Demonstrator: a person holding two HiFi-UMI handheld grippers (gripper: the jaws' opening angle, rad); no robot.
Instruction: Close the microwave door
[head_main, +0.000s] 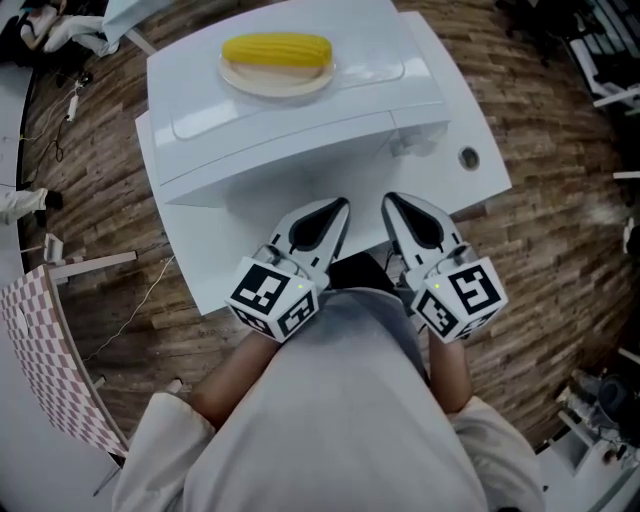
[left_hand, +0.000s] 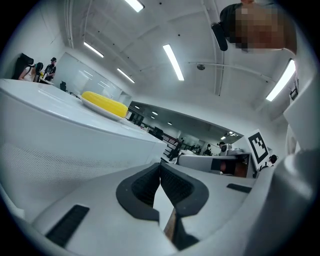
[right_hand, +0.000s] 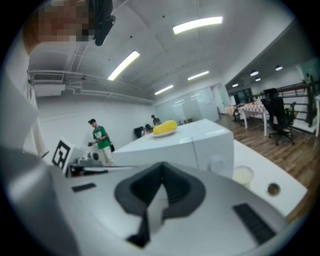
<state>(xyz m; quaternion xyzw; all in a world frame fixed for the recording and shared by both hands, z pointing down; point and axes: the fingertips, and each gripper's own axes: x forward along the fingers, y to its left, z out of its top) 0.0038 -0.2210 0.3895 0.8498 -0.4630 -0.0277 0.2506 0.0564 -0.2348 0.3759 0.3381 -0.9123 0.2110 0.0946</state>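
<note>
Straight ahead of our clenched, empty left gripper (head_main: 338, 210) and right gripper (head_main: 392, 202), the microwave (head_main: 300, 110) faces us mid-worktop (head_main: 215, 255), its door (head_main: 270, 170) nearest the left.

The white box-shaped microwave (head_main: 290, 130) and the flat white table (head_main: 485, 178) under it were both plain, without any pattern. The long corn cob (head_main: 277, 49) was bright yellow, and the round plate (head_main: 276, 84) below it was pale cream. The brown wooden floor (head_main: 545, 250) showed short planks in mixed light and dark tones. The left gripper (head_main: 341, 206) and the right gripper (head_main: 391, 202) had white shells with black ribbed pads, and each marker cube (head_main: 273, 296) carried black squares on white. At the left edge a flat panel (head_main: 40, 350) had pink-and-white checks. The person's shirt (head_main: 340, 430) was light grey.
</note>
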